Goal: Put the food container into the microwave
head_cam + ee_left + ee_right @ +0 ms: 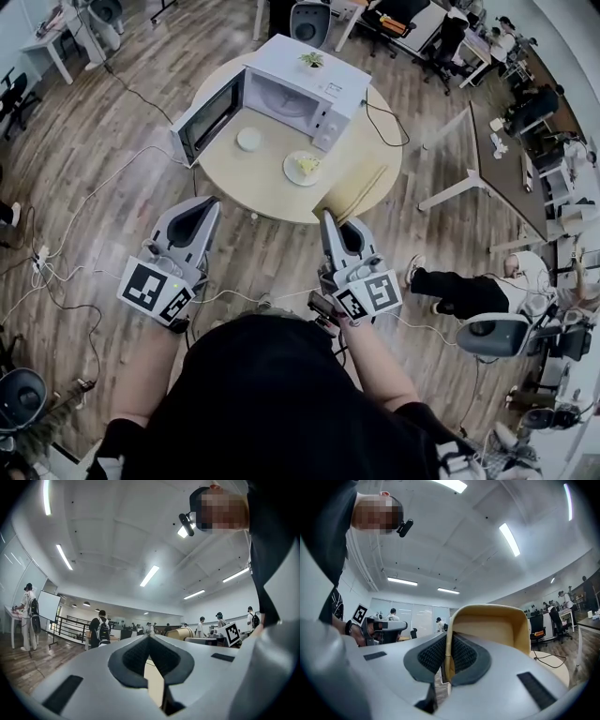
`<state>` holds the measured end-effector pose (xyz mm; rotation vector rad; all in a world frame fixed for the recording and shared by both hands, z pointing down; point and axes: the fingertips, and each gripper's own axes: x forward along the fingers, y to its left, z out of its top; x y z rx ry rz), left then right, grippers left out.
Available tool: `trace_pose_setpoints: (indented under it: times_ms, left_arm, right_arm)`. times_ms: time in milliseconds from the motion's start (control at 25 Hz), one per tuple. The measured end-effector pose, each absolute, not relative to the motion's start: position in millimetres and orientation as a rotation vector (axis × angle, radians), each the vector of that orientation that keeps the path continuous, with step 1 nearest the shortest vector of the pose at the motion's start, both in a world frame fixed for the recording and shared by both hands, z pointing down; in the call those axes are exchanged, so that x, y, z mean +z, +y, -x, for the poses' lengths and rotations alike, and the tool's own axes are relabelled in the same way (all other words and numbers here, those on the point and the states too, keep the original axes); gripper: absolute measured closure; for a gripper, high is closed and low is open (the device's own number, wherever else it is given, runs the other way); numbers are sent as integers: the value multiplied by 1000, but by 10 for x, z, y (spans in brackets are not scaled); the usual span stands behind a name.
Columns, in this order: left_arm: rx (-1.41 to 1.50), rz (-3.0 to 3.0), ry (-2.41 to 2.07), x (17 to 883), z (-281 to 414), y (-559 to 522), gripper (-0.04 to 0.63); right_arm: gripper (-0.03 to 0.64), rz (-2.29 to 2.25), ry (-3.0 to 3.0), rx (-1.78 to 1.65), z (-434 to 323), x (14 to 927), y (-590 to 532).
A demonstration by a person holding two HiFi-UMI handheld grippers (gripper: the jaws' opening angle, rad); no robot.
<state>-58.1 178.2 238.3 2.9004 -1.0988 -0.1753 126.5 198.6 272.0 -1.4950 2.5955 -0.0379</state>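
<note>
**Thin-walled container pinched by one rim, short of the open microwave**

The food container [497, 625] is a pale tan, thin-walled tub. It hangs off the tip of the right gripper [447, 641], whose claw is pinched on one side wall just under the rim. In the head view the container [352, 192] sits over the near edge of the round table [272, 192], well apart from the microwave [291, 89], whose door [208, 117] stands open.

It looks light and only moderately stiff, probably pressed paper or pulp, so a hard squeeze could crease the wall, and a one-sided hold lets it droop or twist. Whether anything is inside cannot be told. Gripping low on the wall near a corner, or steadying the far rim, seems the safer hold.

The left gripper [149, 639] has its claw pressed together on nothing and is free to help. A plate with food [302, 168] and a small white disc [249, 139] lie on the table in front of the microwave's opening.
</note>
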Motion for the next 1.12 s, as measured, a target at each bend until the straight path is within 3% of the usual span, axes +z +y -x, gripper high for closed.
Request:
trace_pose_setpoints:
  times_ms: [1120]
  left_arm:
    - [-55, -2822, -1233, 2641, -214, 1368, 575]
  right_arm:
    - [592, 1328, 2612, -151, -2074, 3047, 1493]
